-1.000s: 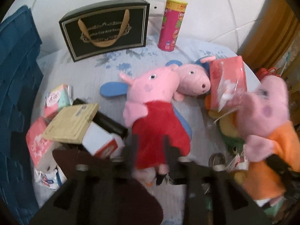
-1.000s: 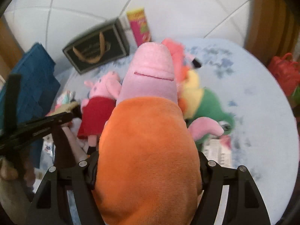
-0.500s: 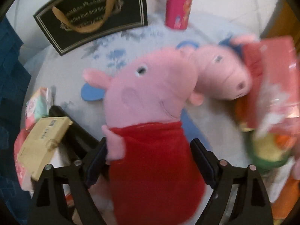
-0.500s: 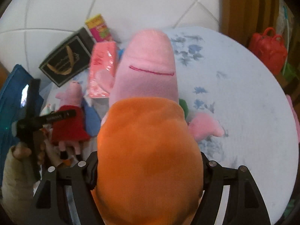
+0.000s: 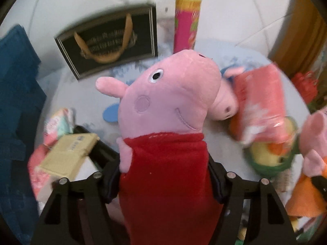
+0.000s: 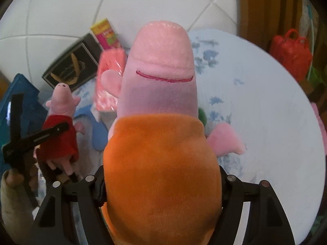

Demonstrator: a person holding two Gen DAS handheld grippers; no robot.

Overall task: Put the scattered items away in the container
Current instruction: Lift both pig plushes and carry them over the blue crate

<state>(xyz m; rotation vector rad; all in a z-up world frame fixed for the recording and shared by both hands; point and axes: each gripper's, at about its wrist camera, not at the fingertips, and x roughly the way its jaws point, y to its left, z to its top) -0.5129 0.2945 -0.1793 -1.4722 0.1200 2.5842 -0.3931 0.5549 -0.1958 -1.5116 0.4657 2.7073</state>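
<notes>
- With each gripper carrying a plush pig, the left gripper [image 5: 163,175] has its jaws pressed into the red dress of the red-dressed pig plush [image 5: 169,110], which is raised above the bench [image 6: 255,106]
- The right gripper [image 6: 161,185] has its jaws squeezed on the orange body of the orange-dressed pig plush [image 6: 163,159], snout pointing away from the camera, also off the bench
- Taking the black gift bag [image 5: 110,40] with gold handles as landmark: it stands at the back by the wall, the pink snack tube [image 5: 187,24] just beside it, a third pig plush [image 5: 224,102] and a pink wrapped packet [image 5: 261,102] in front of it and to the tube's side, small boxes and packets [image 5: 67,155] in front on the other side
- I judge the bag to be the container, though nothing confirms it
- Risk: both plushes are held low on soft bodies, so the heavy heads may flop and the fabric slip from the jaws in transit
- Risk: the bag mouth looks narrow and the bag light; pushing a plush in could tip it or knock the tube over
- Risk: two loaded grippers converging on one opening could collide
</notes>
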